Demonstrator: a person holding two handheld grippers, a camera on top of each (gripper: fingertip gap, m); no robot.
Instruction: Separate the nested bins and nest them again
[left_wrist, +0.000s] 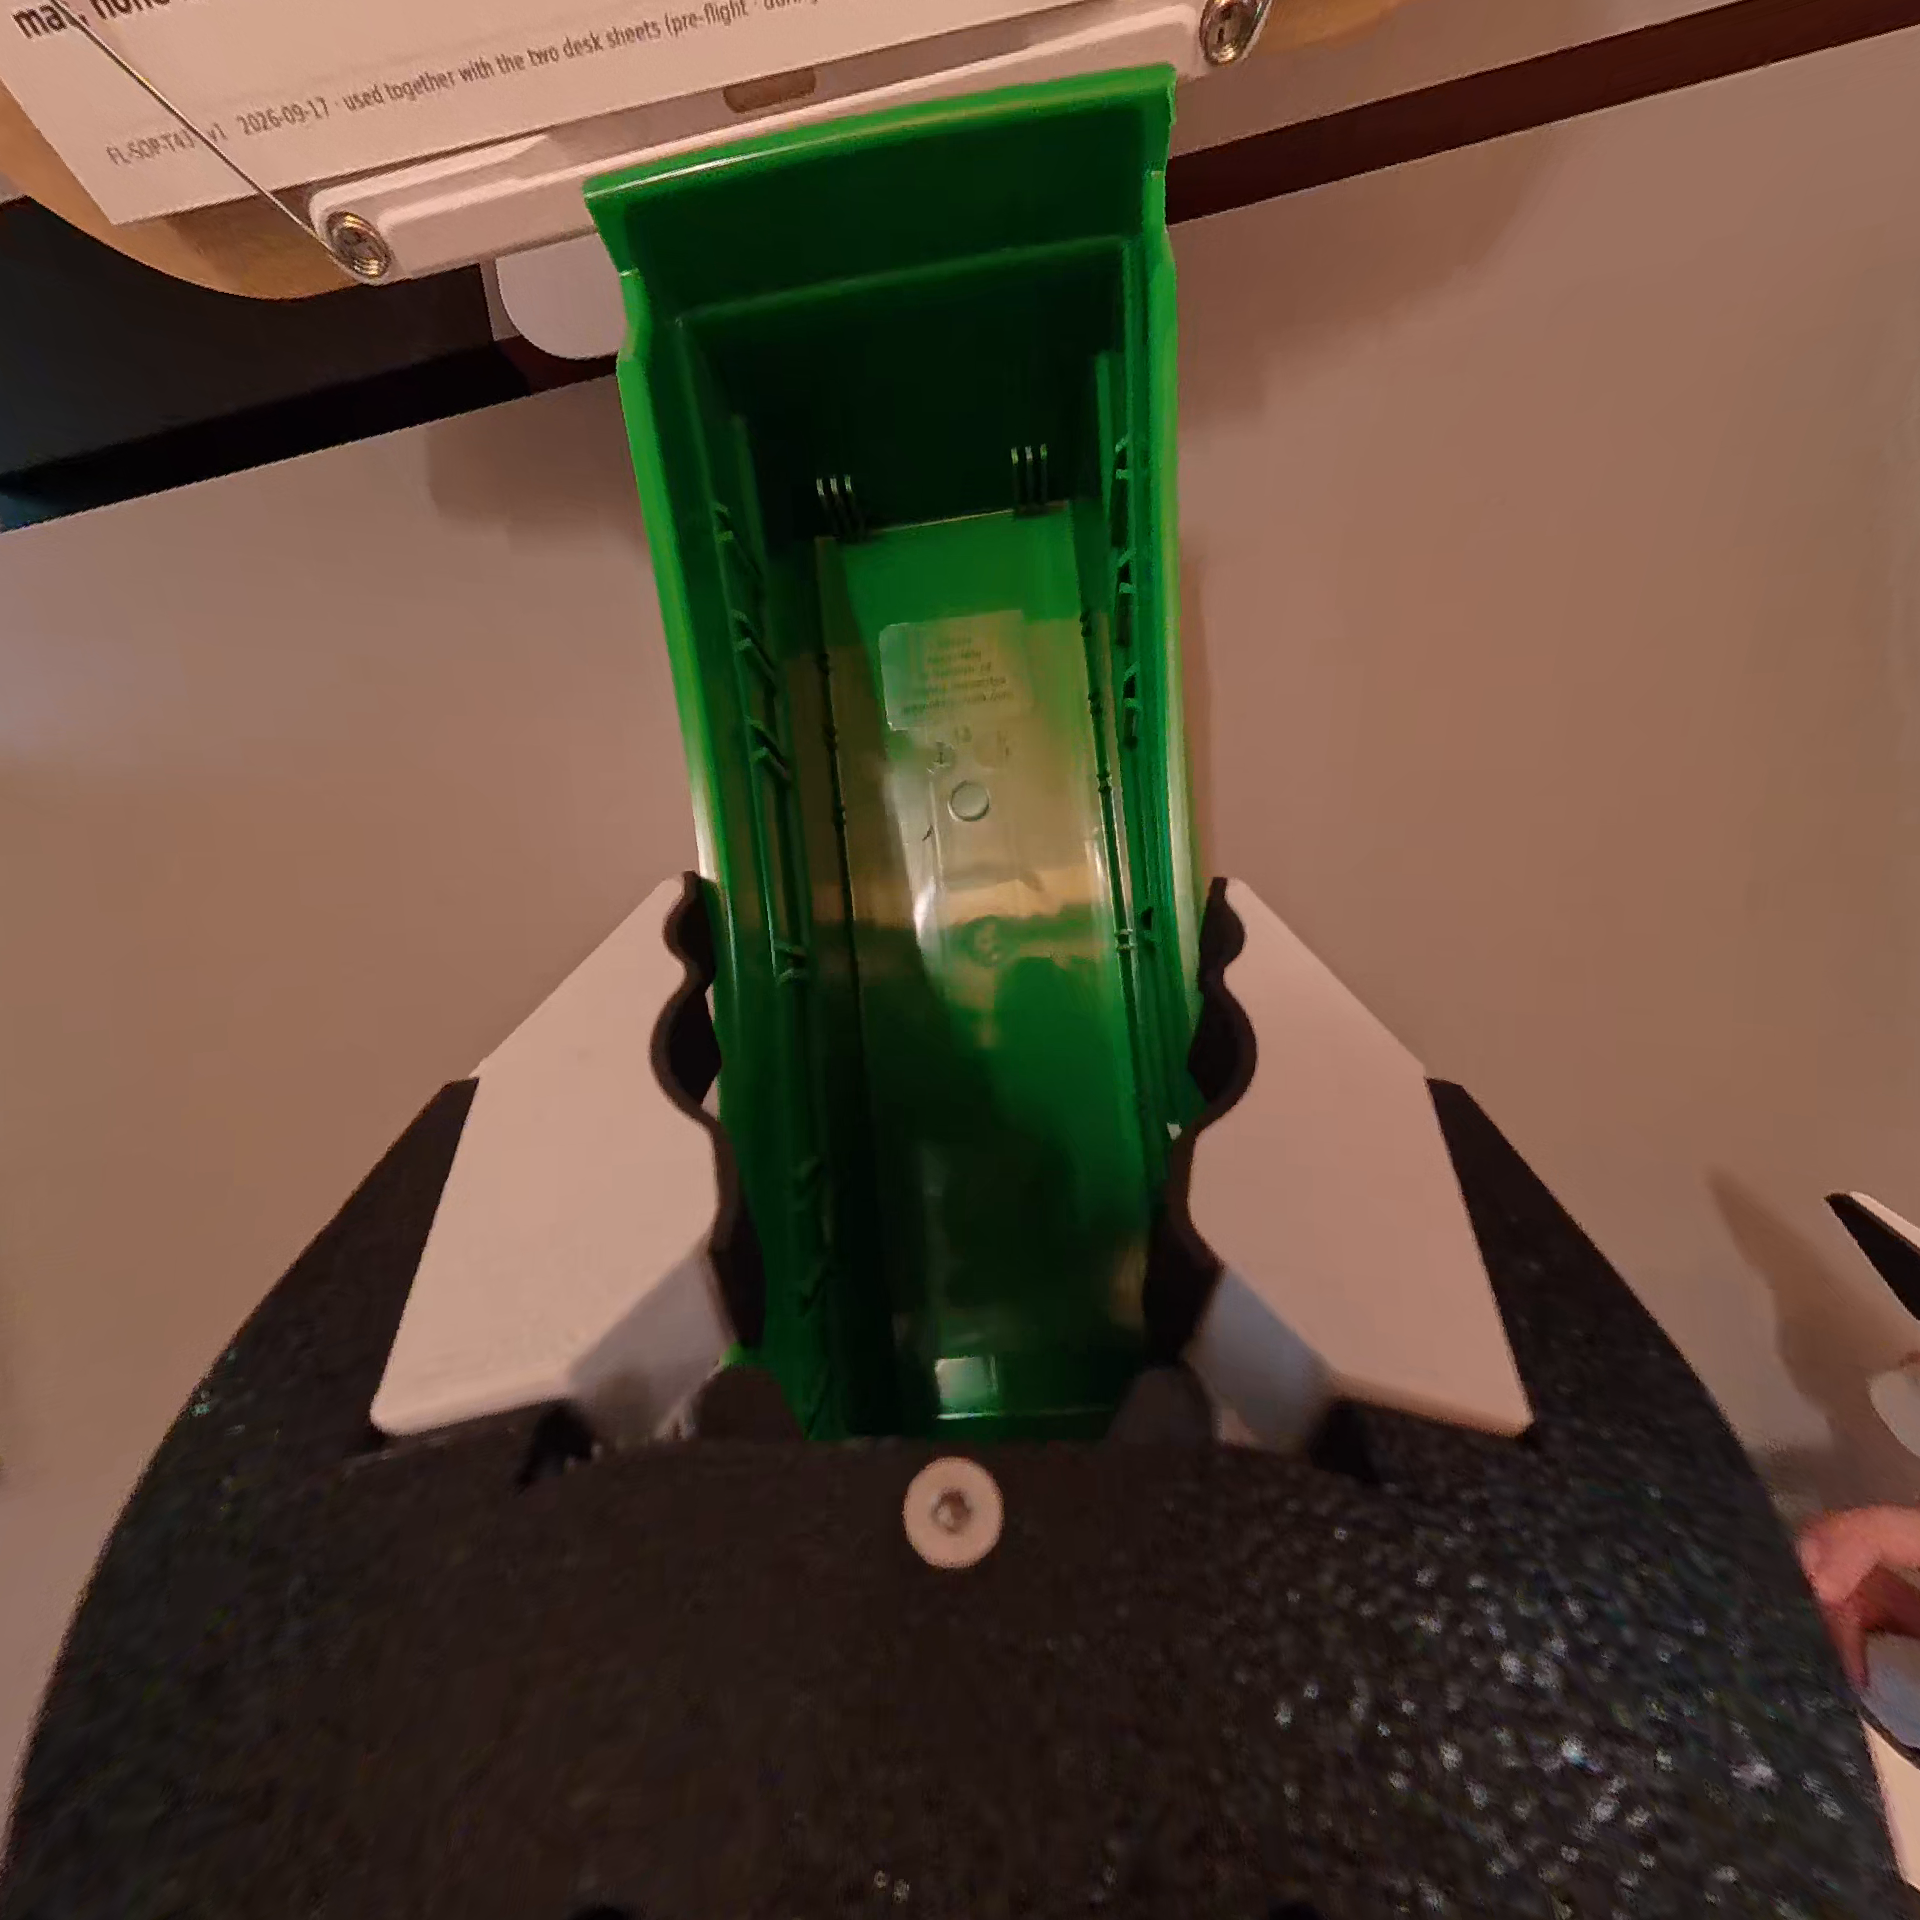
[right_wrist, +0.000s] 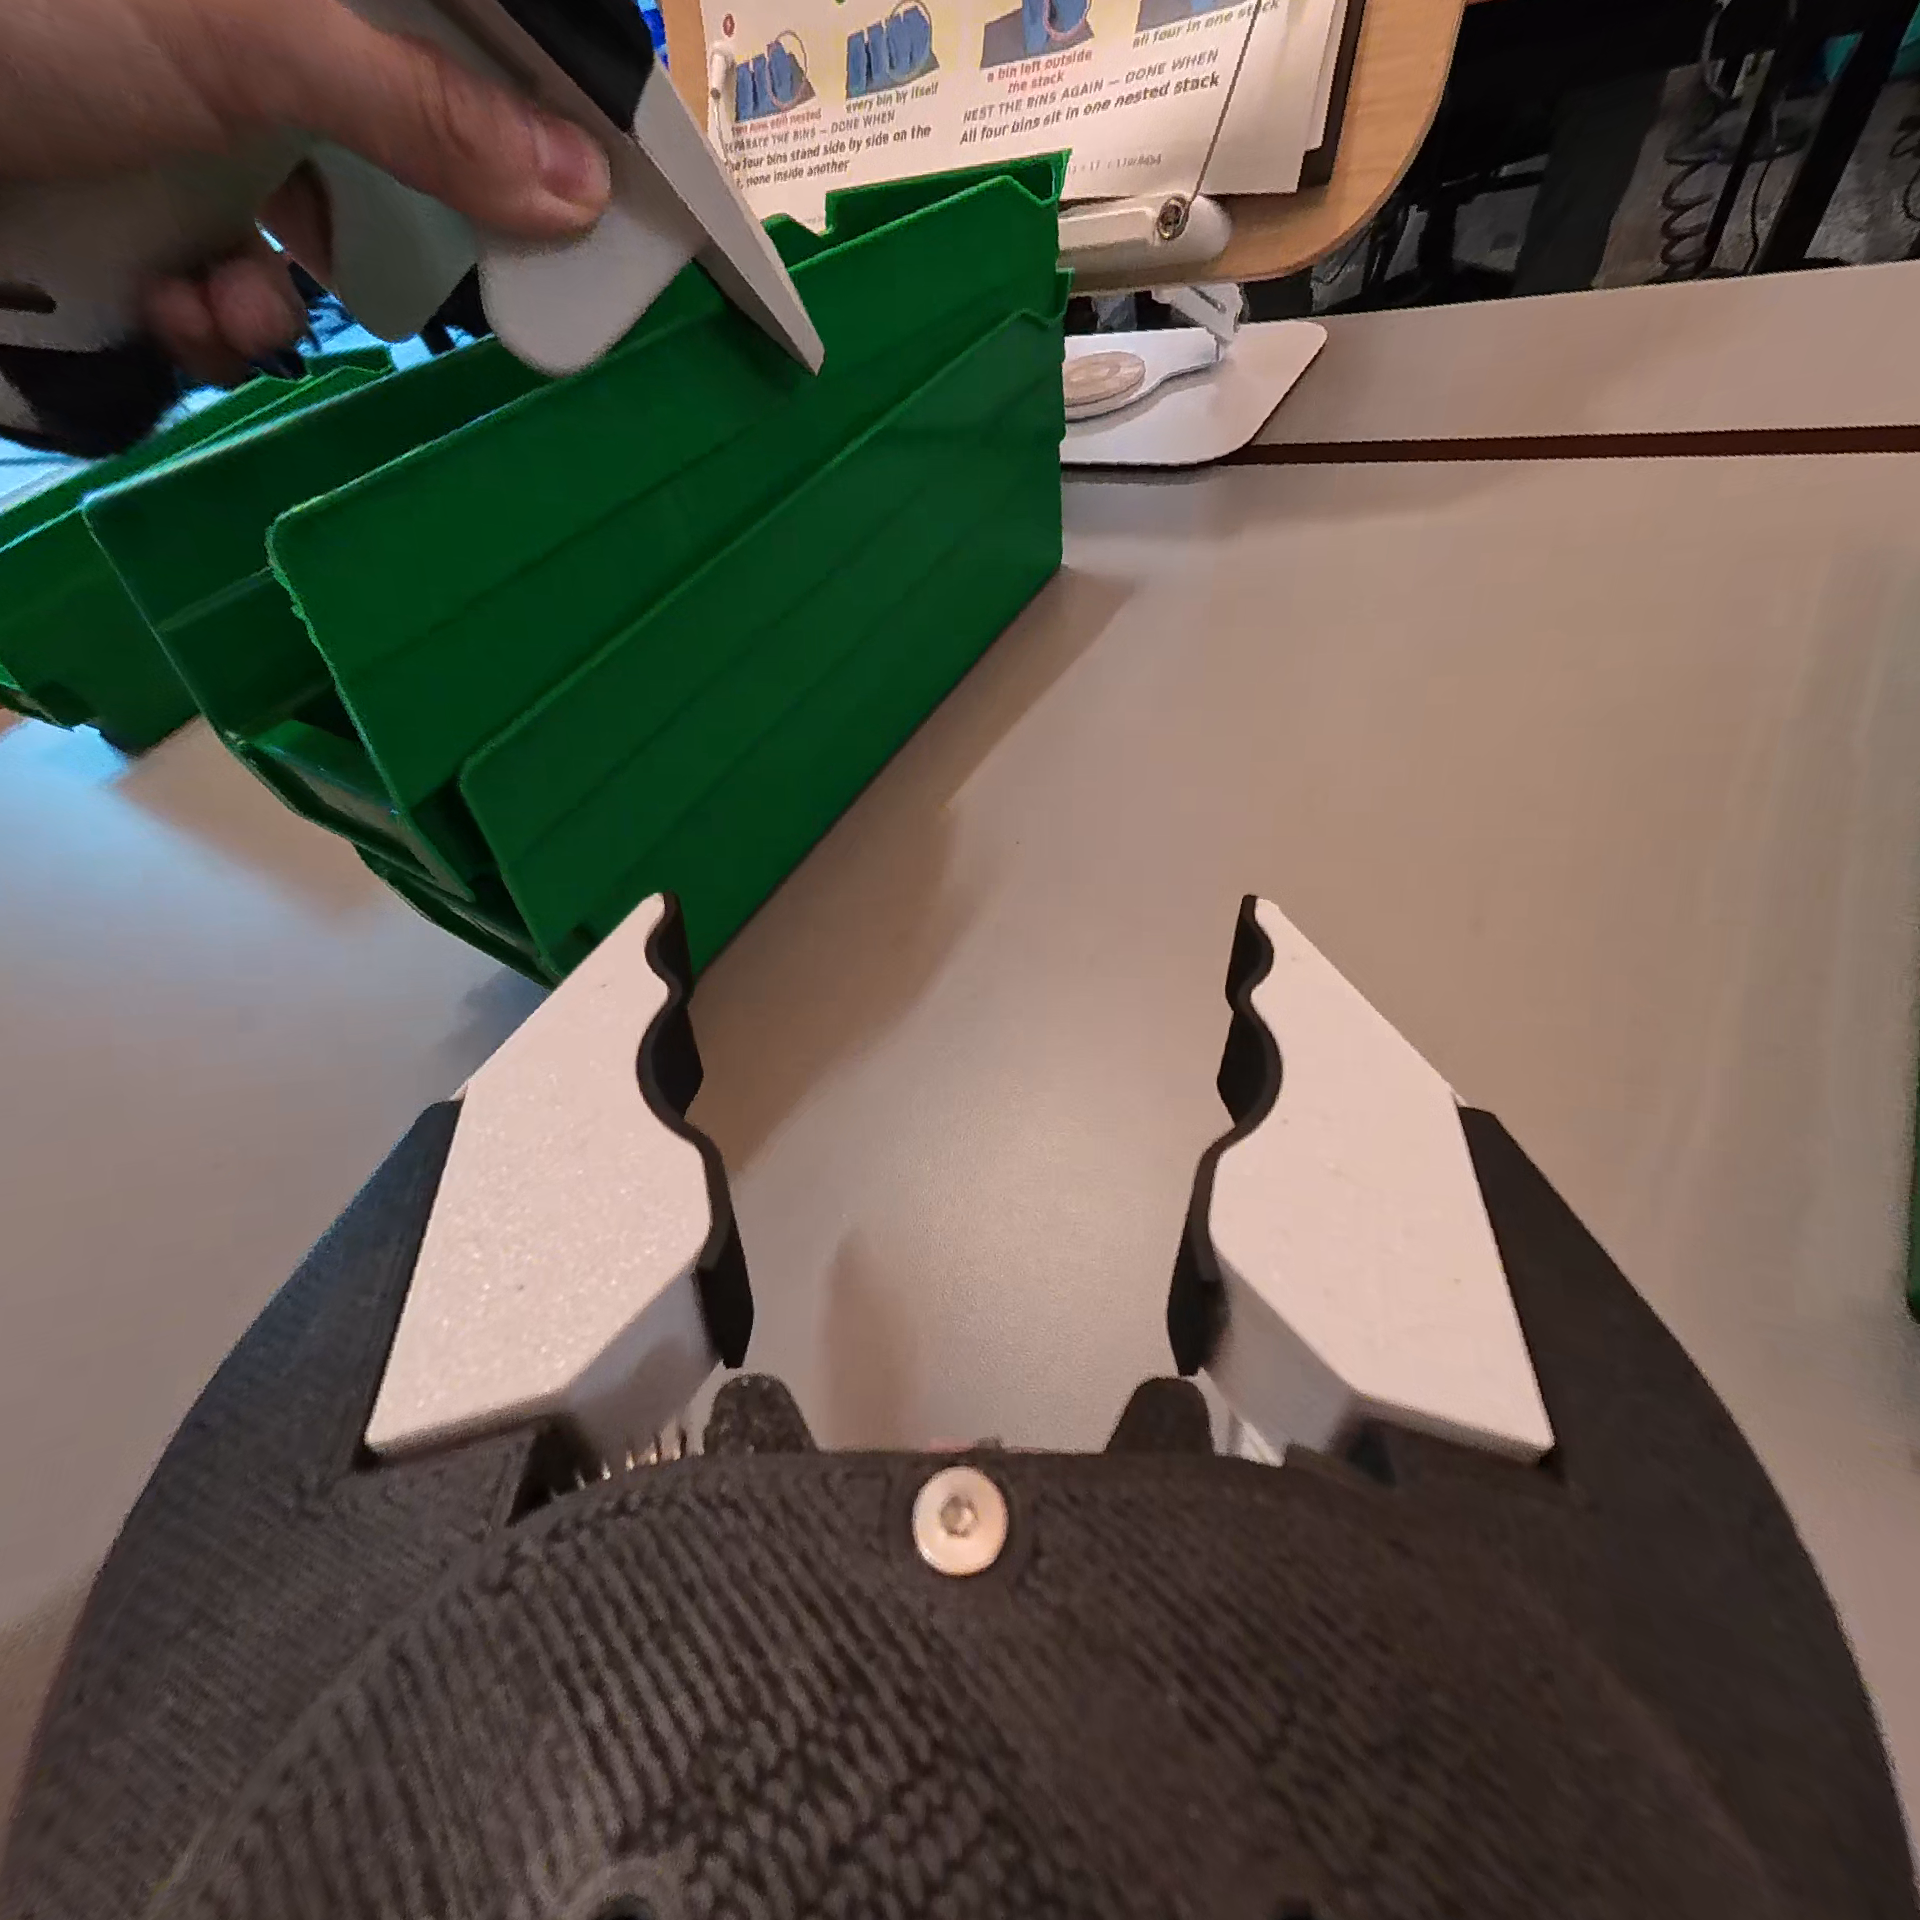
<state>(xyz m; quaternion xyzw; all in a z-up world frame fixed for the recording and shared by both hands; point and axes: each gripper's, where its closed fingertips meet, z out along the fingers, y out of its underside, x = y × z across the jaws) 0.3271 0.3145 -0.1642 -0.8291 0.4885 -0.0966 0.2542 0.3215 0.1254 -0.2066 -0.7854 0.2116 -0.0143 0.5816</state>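
- Between the fingers of my left hand-held gripper (left_wrist: 956, 1039) sits a green bin (left_wrist: 935, 727), its long walls pinched from both sides, its open top facing the camera and a pale sticker on its floor.
- Seen from my right side, that bin is the uppermost of the green nested bins (right_wrist: 644, 582), which lie staggered and tilted on the surface (right_wrist: 1351, 779), just ahead and to the left of my right hand-held gripper (right_wrist: 961, 1049).
- My right hand-held gripper is spread wide with nothing between its fingers, low over bare surface beside the stack.
- I judge the step in hand to be separating: the top bin is gripped but looks only partly drawn out of the ones below.
- Next I would want the right fingers to steady a lower bin while the left pulls along the bin's length; otherwise the whole stack may slide or lift together.
- Beyond the stack, a light wooden board carrying a printed instruction sheet (right_wrist: 1039, 94) stands on a white base (right_wrist: 1195, 395).
- A dark line (right_wrist: 1558, 449) crosses the grey surface farther out, with cluttered dark room behind it.
- A person's hand (right_wrist: 260, 156) holds the left tool's handle.
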